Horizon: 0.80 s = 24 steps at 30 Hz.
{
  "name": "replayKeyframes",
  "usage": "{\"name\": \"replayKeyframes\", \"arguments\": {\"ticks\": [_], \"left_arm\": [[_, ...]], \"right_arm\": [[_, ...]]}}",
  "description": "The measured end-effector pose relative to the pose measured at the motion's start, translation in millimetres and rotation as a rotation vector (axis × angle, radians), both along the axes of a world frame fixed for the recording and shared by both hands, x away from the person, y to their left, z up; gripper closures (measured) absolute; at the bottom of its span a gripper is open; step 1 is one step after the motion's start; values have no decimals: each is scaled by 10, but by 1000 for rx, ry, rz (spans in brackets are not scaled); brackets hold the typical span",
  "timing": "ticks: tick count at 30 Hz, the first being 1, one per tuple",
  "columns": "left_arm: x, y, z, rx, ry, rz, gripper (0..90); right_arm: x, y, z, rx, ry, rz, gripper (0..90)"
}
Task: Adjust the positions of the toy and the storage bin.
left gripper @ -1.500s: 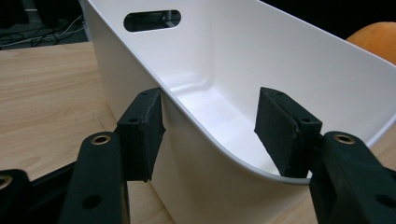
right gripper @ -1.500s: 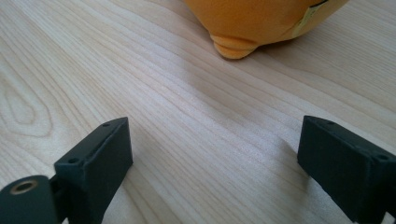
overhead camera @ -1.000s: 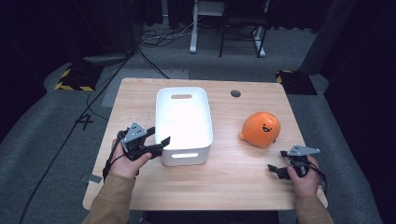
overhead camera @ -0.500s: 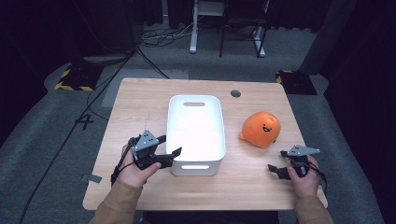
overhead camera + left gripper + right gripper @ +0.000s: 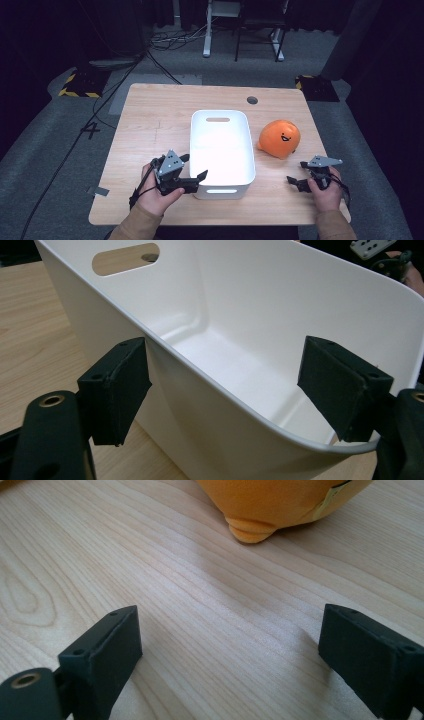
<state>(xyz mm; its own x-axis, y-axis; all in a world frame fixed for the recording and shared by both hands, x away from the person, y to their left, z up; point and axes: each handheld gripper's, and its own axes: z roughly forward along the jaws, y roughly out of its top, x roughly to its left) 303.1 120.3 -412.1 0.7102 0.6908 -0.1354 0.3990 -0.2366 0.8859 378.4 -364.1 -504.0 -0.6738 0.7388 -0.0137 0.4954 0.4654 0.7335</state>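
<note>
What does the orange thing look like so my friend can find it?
Look at the wooden table. In its middle sits a white bin; the orange toy lies on the wood just to its right. It is the only round, bright orange thing there, and it has a little smiling face.

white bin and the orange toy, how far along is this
Done: the white bin has slid right since a second ago, toward the orange toy. In hand: the left gripper straddles the bin's wall, jaws open, one pad outside. Left, probably: the toy is on the table, the bin is empty, and the right gripper is open, off the toy.
</note>
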Motion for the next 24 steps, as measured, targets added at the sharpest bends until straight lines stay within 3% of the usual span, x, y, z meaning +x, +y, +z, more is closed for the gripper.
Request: {"name": "replayKeyframes", "arguments": {"ticks": [2,4,10,12,22,24], "left_arm": [[-40,-35,4,2,3,-7,212],[-112,-85,12,17,-25,3,220],[-238,-155,-2,1,-31,22,229],[-271,-166,5,13,-35,16,228],[-389,-240,48,46,-13,3,239],[-375,-216,69,25,9,10,252]], "right_arm": [[0,0,0,0,0,1,104],[-1,5,0,5,1,-4,104],[-1,2,0,2,0,-2,104],[0,2,0,1,0,-2,104],[1,-2,-1,0,-3,3,105],[1,-2,-1,0,-2,3,105]]}}
